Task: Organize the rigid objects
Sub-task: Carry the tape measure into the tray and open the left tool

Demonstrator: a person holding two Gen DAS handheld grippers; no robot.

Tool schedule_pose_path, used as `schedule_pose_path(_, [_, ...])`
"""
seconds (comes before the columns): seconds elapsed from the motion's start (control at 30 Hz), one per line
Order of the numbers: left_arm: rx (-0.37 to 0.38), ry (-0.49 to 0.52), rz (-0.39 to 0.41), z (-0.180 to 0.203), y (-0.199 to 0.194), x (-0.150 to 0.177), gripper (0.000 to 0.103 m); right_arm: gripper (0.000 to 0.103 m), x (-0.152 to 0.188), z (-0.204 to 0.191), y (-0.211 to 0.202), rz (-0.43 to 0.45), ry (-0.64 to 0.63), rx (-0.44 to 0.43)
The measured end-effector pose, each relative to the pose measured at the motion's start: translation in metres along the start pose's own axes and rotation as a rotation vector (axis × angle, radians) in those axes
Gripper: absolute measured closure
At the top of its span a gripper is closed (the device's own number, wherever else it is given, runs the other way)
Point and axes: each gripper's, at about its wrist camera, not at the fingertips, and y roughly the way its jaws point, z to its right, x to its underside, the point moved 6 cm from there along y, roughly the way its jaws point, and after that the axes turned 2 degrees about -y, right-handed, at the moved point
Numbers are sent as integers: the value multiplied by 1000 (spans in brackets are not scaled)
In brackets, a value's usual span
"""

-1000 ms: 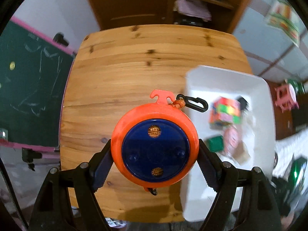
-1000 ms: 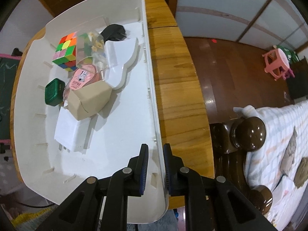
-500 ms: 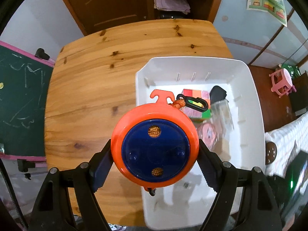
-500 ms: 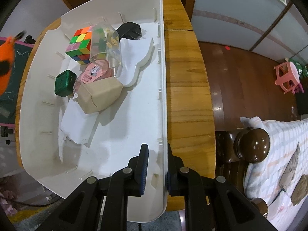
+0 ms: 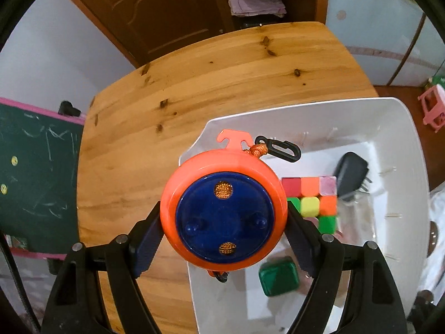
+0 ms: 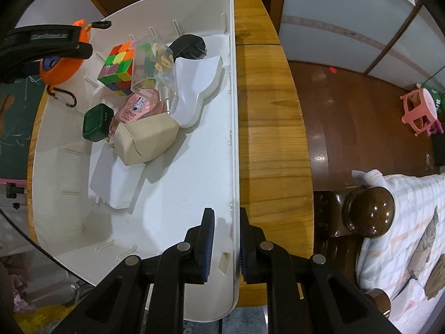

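I see the counter [image 5: 172,89] carrying the white bin [image 6: 172,194]. My right tongs [image 6: 225,239] pinch the bin's near wall. My left tongs [image 5: 224,222] clamp the orange reel [image 5: 222,214] over the bin's left rim, above the cube [image 5: 314,197] and green box [image 5: 279,279] inside.

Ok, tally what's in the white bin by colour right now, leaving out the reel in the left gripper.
Multicolour: 1, puzzle cube
Green: 1, small box
Black: 1, plug adapter
Clear: 1, plastic case
Pink: 1, round tin
Tan: 1, wrapped packet
White: 2, charger, flat piece
Total: 8
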Motion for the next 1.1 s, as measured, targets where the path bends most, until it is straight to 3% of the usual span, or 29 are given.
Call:
schedule_pose_path(0.3, [-59,83,-33,10,19,2,20,87,-2,2,3,-8,1,-9])
schedule_pose_path(0.53, [-63,96,-44,11,18,3,20,87,-3,2,4,-16,14,-15])
schedule_pose_path(0.73, [-27,70,-47,11,10,2,20,87,-4,4,6,-22,23,-16])
schedule_pose_path(0.87, [45,88,-39,23,1,2,20,87,-6,3,6,-26,29,-14])
schedule_pose_path(1.1, [78,86,-55,34,12,2,20,87,-6,3,7,-24,35,-9])
